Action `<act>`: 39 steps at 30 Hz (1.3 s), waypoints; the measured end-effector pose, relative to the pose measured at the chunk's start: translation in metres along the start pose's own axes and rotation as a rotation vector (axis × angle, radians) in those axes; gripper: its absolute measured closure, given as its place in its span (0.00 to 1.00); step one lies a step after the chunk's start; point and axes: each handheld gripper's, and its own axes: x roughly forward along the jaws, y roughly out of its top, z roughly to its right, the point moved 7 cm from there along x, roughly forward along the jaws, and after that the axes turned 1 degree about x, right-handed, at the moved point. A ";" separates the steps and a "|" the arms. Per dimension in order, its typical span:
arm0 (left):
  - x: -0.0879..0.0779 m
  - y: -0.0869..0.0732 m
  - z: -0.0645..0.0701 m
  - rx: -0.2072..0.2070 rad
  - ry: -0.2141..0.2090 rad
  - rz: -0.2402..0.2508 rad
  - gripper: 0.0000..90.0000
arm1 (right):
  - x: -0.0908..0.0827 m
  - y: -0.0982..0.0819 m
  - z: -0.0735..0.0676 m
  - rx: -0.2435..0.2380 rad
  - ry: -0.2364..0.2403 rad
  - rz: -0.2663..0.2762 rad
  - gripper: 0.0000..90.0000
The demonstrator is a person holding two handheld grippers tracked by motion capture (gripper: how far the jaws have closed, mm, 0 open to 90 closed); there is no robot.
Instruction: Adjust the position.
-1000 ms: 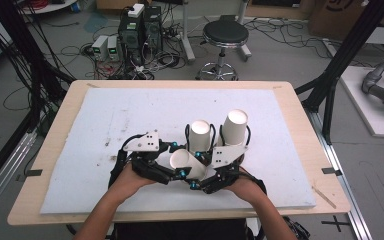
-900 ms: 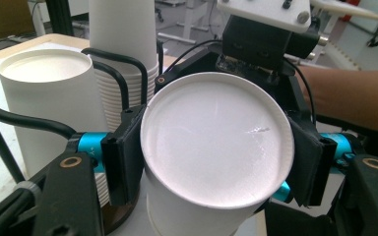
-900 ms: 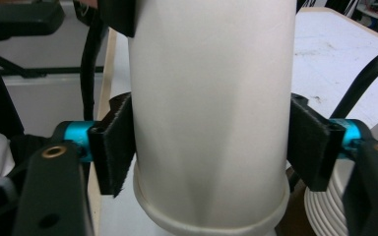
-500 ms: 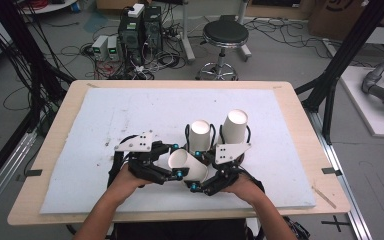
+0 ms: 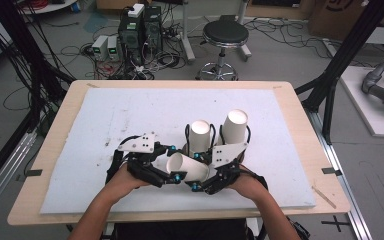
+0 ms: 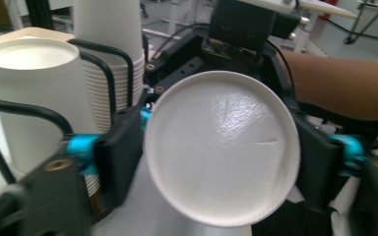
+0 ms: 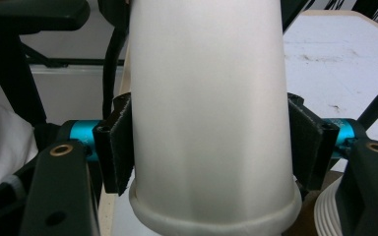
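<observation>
One cup (image 5: pixel 189 167) lies sideways above the counter (image 5: pixel 105 115), just in front of the two stacks (image 5: pixel 200 135), with the left hand-held gripper (image 5: pixel 172 176) grasping its base end and the right hand-held gripper (image 5: pixel 196 186) grasping its rim end, so it seems separated but not yet set down.

From above the person's side, the high view looks forward and down over the whole bench (image 5: pixel 105 115), while both gripper cameras sit close behind their fingers (image 6: pixel 120 152), facing each other across the same paper cup (image 5: pixel 187 167) lying between them.
</observation>
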 end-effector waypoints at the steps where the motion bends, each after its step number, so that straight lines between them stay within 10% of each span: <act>1: 0.000 0.000 0.000 0.001 -0.009 0.004 0.38 | 0.000 0.000 0.000 0.007 0.006 -0.004 0.35; 9: -0.009 0.002 0.000 -0.013 -0.051 0.127 0.39 | -0.004 -0.002 0.001 0.201 0.050 0.155 0.17; 15: -0.008 0.000 0.001 -0.020 -0.047 0.114 0.39 | -0.005 0.001 -0.002 0.125 0.076 0.173 0.32; 20: -0.007 -0.007 -0.003 -0.029 0.024 0.026 0.30 | -0.005 -0.005 0.001 0.070 0.018 0.083 0.35; 27: -0.002 -0.013 -0.002 -0.029 -0.019 -0.008 0.31 | -0.008 -0.004 -0.001 0.015 0.017 0.046 0.38; 39: -0.008 -0.008 0.000 -0.020 -0.071 0.124 0.39 | -0.016 0.004 0.002 0.168 0.041 0.196 0.19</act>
